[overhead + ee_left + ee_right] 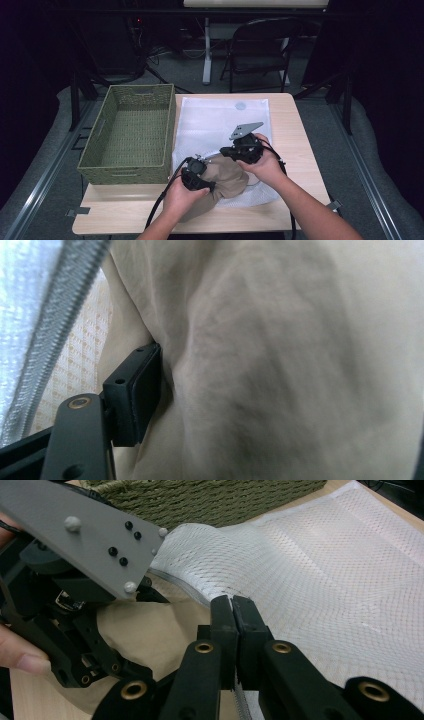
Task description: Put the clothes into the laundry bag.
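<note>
A white mesh bag [225, 117] lies flat on the table, and a tan garment [227, 175] sits bunched at its near, open end. My right gripper [232, 602] is shut on the bag's zippered edge [200, 587] and holds it lifted above the cloth. In the high view this right gripper [240, 150] is just behind the garment. My left gripper [197, 177] is pushed into the tan cloth from the near left. In the left gripper view its jaws stand apart, with one pad [137, 390] lying against the garment [280, 365], which bulges loosely between them. The bag's zipper [55, 325] runs past on the left.
A green woven basket [130, 132] with nothing in it stands on the left half of the table, against the bag's left edge; its wall [210, 497] shows close behind my right gripper. A folding chair [262, 47] stands beyond the table's far edge. Bare wood shows along the near edge.
</note>
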`<state>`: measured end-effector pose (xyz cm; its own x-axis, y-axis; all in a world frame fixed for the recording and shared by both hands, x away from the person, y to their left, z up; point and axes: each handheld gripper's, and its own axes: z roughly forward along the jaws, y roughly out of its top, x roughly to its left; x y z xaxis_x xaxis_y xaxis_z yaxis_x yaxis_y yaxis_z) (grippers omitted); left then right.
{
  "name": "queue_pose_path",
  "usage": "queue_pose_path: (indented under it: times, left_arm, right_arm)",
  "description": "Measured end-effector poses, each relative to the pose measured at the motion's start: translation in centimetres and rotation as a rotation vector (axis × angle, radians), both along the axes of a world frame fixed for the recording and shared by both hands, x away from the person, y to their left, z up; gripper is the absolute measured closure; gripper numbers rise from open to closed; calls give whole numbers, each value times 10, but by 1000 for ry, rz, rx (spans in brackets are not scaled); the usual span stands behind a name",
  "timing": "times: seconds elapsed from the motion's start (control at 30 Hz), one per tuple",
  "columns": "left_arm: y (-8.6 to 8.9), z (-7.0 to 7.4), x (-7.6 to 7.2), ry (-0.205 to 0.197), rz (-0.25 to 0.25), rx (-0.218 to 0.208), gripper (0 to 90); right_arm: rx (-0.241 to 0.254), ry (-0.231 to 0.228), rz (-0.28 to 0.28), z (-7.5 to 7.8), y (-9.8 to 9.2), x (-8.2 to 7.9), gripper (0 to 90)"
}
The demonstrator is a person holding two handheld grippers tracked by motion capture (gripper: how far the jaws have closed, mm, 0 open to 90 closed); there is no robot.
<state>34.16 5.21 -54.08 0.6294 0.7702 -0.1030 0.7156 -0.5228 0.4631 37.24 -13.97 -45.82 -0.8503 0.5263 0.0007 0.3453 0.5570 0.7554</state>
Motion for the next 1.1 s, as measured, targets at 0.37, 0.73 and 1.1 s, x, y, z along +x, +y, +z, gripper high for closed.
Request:
queue_pose_path:
  times: [0.37, 0.73, 1.1]
  left_arm:
    - [2, 0, 1, 6, -11, -20, 299]
    - [-2, 5, 1, 18, 12, 25, 219]
    - [5, 38, -14, -43, -16, -35, 183]
  right_arm:
    - [-16, -10, 14, -1, 2, -2, 886]
    - [-5, 5, 11, -7, 0, -2, 885]
    - [-3, 5, 8, -7, 2, -2, 884]
